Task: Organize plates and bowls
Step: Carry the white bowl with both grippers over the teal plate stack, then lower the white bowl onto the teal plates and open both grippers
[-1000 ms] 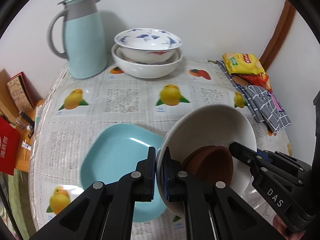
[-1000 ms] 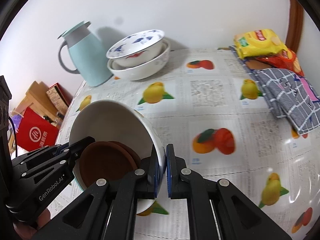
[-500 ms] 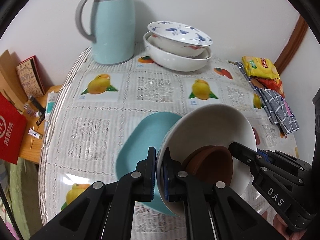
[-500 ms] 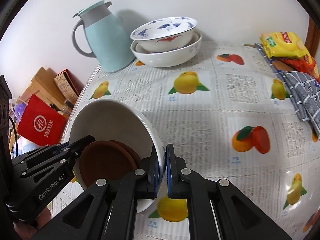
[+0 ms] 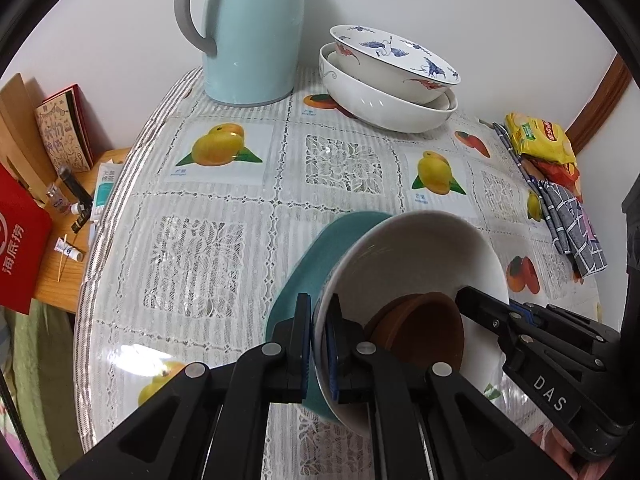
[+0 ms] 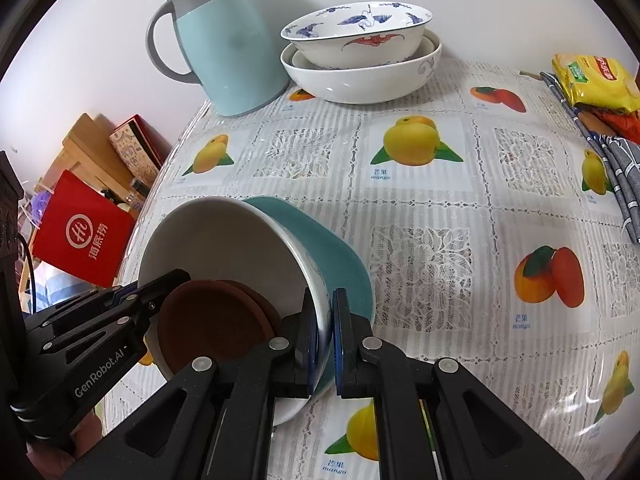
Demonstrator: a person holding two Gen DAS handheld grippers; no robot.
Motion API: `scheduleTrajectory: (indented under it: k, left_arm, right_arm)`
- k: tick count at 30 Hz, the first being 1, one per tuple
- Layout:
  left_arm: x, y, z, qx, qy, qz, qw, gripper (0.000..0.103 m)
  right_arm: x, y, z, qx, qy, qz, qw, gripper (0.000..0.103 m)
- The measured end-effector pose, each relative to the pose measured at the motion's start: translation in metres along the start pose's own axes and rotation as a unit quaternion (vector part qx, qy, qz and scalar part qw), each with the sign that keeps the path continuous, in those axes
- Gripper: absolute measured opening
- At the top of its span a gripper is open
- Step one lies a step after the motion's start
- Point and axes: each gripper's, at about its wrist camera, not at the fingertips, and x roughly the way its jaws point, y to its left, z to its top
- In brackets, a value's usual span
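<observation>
A white bowl [image 5: 420,256] with brown saucers [image 5: 424,336] inside hangs tilted over a teal plate [image 5: 312,264] lying on the fruit-print tablecloth. My left gripper [image 5: 318,344] is shut on the bowl's left rim. My right gripper [image 6: 325,328] is shut on the opposite rim of the same bowl [image 6: 224,236], above the teal plate [image 6: 336,256]. The brown saucers [image 6: 208,320] lean in the bowl's bottom. Each gripper shows in the other's view, clamped on the rim. Much of the plate is hidden by the bowl.
Two stacked patterned bowls [image 5: 388,80] and a pale blue jug [image 5: 252,32] stand at the back by the wall. Snack bags [image 5: 540,136] and a grey checked cloth [image 5: 572,220] lie at the right. The table's left edge drops to a shelf with a red bag [image 5: 20,240].
Both grippers have carried the white bowl toward the back of the table and lower. The teal plate, once mostly exposed to the left, now lies largely under the bowl.
</observation>
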Motion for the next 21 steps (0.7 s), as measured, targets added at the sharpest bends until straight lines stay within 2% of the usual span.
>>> scheduleTrajectory:
  k: [14,21]
  left_arm:
    - [0.012,0.008,0.007,-0.010,0.003,-0.026,0.9996,0.008]
    - [0.005,0.008,0.006,-0.009,-0.004,-0.020,0.9997,0.011]
  right_arm:
    - [0.001,0.004,0.012,-0.029,-0.023,-0.016,0.999,0.008]
    - [-0.011,0.008,0.008,-0.049,-0.043,-0.028,0.997,0.008]
